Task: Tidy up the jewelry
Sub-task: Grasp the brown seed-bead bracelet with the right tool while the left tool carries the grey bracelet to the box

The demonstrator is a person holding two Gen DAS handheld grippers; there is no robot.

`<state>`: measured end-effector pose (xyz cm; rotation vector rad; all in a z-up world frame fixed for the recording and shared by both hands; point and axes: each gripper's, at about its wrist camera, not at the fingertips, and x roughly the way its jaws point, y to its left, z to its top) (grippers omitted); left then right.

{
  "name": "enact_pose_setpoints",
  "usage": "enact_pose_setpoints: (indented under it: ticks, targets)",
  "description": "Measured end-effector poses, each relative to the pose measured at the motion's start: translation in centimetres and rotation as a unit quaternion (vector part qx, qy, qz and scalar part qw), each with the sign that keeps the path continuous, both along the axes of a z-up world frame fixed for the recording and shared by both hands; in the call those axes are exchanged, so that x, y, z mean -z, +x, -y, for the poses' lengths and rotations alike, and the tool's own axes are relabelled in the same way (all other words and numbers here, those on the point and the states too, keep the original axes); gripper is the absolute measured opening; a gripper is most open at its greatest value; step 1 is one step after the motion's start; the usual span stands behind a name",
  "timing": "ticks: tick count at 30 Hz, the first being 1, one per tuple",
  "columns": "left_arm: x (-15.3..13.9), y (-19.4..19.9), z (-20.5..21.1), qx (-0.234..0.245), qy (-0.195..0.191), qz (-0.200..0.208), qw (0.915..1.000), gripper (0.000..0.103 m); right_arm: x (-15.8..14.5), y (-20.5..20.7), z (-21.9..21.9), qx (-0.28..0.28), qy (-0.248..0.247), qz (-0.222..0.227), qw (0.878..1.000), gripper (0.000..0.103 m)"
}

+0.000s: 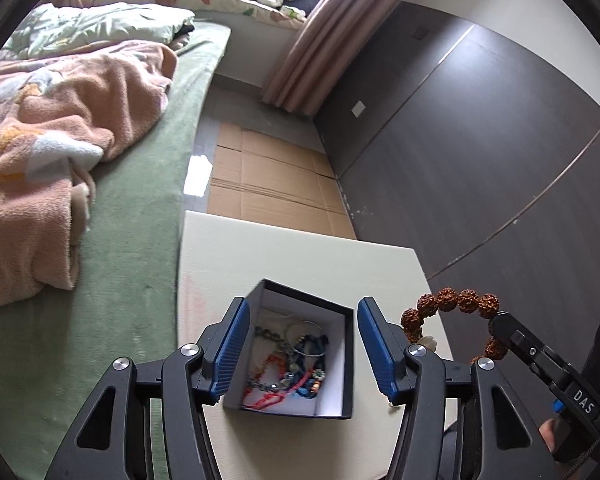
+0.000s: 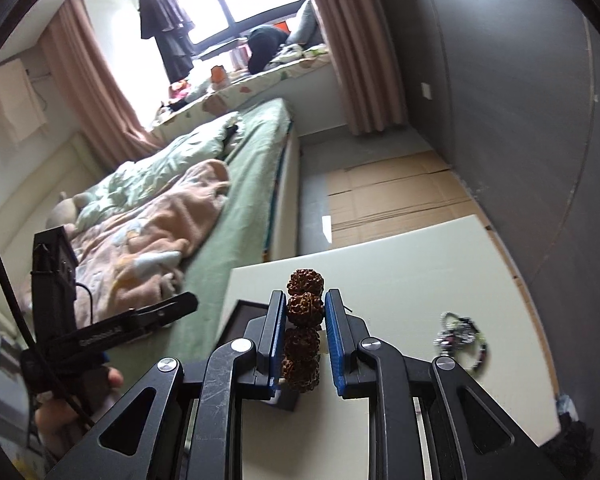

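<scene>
A small dark box (image 1: pixel 342 364) with a white inside stands on the cream table (image 1: pixel 300 256) and holds several colourful bracelets (image 1: pixel 290 372). My left gripper (image 1: pixel 298 348) is open, its blue pads on either side of the box. My right gripper (image 2: pixel 305 312) is shut on a brown beaded bracelet (image 2: pixel 305 308), held above the table to the right of the box. The bracelet also shows in the left wrist view (image 1: pixel 448 304). Another dark bracelet with a metal clasp (image 2: pixel 462 336) lies on the table (image 2: pixel 420 264) at the right.
A bed with a green sheet (image 1: pixel 132 208) and a pink blanket (image 1: pixel 60 128) runs along the table's left side. Flat cardboard (image 1: pixel 268 176) lies on the floor beyond the table. A dark wall (image 1: pixel 480 128) is to the right.
</scene>
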<state>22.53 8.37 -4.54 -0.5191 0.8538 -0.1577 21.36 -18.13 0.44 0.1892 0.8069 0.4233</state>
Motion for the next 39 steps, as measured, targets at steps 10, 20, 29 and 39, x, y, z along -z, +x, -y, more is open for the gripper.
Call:
enact_pose_setpoints:
  ticks: [10,20,29,39]
  targets:
    - [0.7,-0.4,-2.8,-0.042,-0.011,-0.010,0.9990,0.058,1.5,1.0,-5.6,-0.053,0.015,-0.019,0.998,0.021]
    - [0.8,-0.3,-2.5,-0.039,-0.011,-0.011,0.9991,0.058,4.4,2.5,-6.1,-0.038,0.045,-0.076,0.995,0.064]
    - [0.7,-0.1,-1.2,-0.021,0.000,-0.012,0.9997,0.058,4.4,2.0,-2.5,-0.012,0.046,-0.083,0.995,0.064]
    - [0.1,0.1,3.4,0.025,0.031,-0.001,0.9992,0.078,4.7,0.6,2.9,0.032,0.027,-0.095,0.995,0.074]
